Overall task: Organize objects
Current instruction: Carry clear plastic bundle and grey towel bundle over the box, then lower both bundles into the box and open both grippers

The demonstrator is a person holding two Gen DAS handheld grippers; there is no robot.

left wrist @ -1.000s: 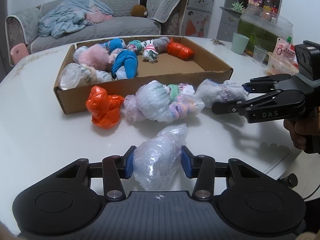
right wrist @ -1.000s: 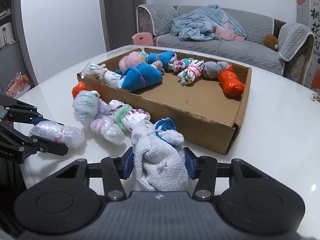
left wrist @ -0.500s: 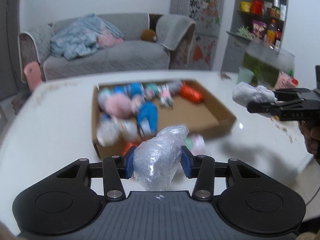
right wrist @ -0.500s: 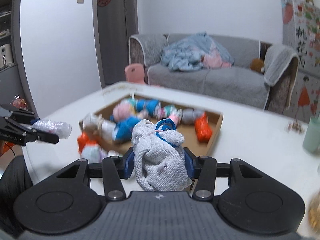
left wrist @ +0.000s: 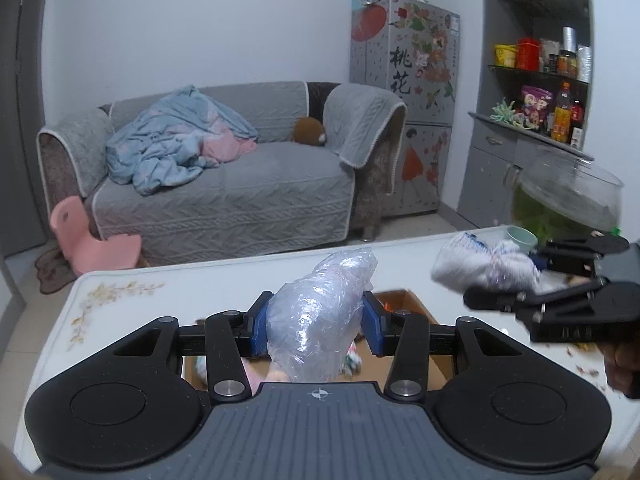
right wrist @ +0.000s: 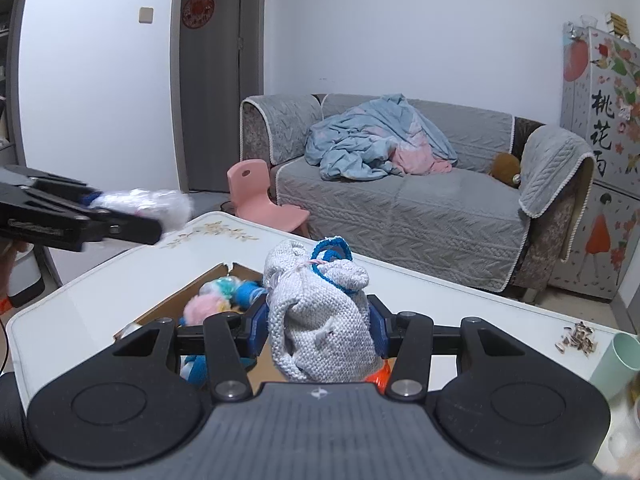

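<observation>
- The left hand-held gripper (left wrist: 316,330) sits at lower centre of its own view, its blue pads pressed on either side of a clear plastic bundle (left wrist: 320,316); the jaws stand only as far apart as the bundle is wide.
- The same gripper shows at the left edge of the right wrist view, where the bundle looks blurred.
- The right hand-held gripper (right wrist: 318,330) sits at lower centre of its own view, clamped on a grey knitted sock ball (right wrist: 320,320) with a blue cuff poking out of the top.
- In the left wrist view the right gripper comes in from the right edge, the sock ball sticking out of its tips toward the middle of the frame; a hand (left wrist: 622,364) holds it at the far right.
- Both bundles are held up off the surface (left wrist: 132,312), above a cardboard box (right wrist: 192,296).
- The box lies on the surface just behind the grippers, mostly hidden by them. In the right wrist view pink, blue and pale sock balls (right wrist: 208,304) show in its left part.
- A green cup (right wrist: 618,356) stands at the lower right of the right wrist view, with seed husks (right wrist: 576,338) scattered just left of it.
- A grey sofa (left wrist: 224,184) with a blue blanket (left wrist: 176,140) fills the middle of the left wrist view, and a pink chair (left wrist: 92,240) stands at its left.
</observation>
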